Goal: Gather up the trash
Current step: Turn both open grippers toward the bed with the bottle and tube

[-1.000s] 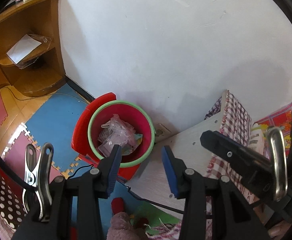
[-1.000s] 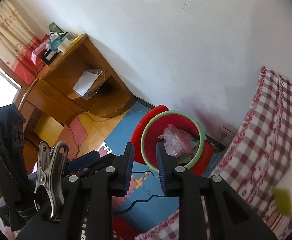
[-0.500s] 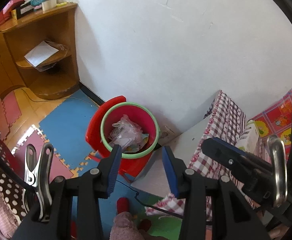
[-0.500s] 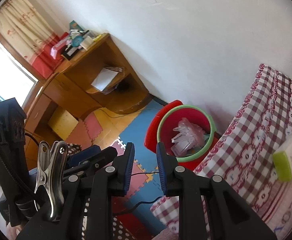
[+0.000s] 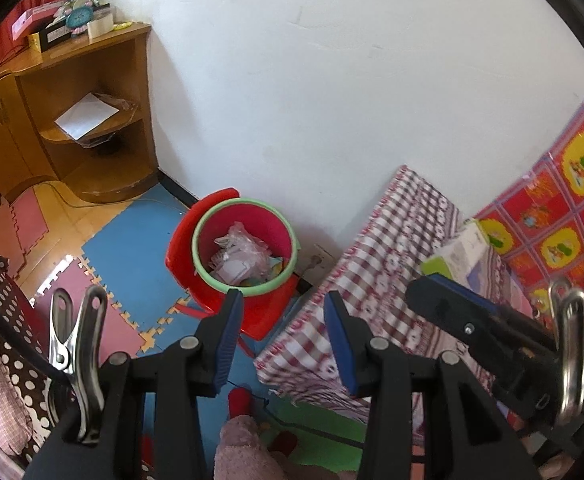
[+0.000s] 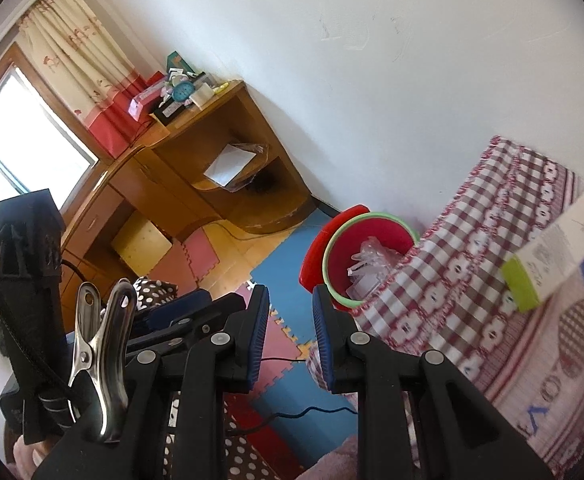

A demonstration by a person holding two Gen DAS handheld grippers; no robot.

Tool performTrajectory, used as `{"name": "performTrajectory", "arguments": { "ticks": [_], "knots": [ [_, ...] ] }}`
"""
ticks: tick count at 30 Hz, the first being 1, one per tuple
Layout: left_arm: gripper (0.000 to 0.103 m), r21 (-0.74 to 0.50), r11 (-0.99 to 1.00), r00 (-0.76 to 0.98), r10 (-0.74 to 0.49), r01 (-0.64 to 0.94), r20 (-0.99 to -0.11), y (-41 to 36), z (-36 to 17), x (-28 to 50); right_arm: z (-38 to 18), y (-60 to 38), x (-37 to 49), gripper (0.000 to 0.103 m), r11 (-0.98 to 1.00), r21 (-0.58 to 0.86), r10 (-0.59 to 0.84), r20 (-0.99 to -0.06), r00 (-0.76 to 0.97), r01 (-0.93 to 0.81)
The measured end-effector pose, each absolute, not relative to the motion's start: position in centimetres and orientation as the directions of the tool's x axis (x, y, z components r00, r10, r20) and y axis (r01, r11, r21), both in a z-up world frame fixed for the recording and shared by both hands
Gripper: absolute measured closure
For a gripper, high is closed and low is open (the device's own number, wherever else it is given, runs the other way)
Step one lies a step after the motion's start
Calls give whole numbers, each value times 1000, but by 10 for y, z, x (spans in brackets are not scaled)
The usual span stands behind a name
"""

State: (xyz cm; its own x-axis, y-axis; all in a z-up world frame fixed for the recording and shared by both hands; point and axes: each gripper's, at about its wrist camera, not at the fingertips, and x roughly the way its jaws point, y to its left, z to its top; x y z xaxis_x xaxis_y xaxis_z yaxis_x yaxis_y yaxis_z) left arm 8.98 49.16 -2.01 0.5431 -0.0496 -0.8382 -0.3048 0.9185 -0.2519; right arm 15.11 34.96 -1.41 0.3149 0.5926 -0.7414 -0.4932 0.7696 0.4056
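Bedding in red-and-white check [image 6: 471, 280] fills your right side, and on it lies the white carton with lime-green ends [image 6: 555, 248], the likeliest piece of trash left to collect. From your right gripper [image 6: 290, 336] it lies up and to the right, well apart, its long axis running slantwise from lower left to upper right. From your left gripper [image 5: 280, 340] the same carton [image 5: 457, 250] also sits up and to the right, with the other gripper's black body between, so your right hand looks the nearer one. The red bucket with a pale green rim [image 5: 244, 256] stands on the floor against the white wall, just beside the bed's edge, already holding crumpled clear plastic and paper [image 5: 240, 256]; it lies straight ahead of the left fingers. Both grippers are empty: the left jaws stand parted with nothing between them, the right jaws narrower yet also gripping nothing.
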Motion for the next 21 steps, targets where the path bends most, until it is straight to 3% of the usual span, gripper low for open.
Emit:
{"name": "performTrajectory", "arguments": {
  "ticks": [21],
  "knots": [
    [59,-269,950,552,-140,-160,-822,373,4,77,15,231,105,79,824,374,545,-730,413,-425]
  ]
}}
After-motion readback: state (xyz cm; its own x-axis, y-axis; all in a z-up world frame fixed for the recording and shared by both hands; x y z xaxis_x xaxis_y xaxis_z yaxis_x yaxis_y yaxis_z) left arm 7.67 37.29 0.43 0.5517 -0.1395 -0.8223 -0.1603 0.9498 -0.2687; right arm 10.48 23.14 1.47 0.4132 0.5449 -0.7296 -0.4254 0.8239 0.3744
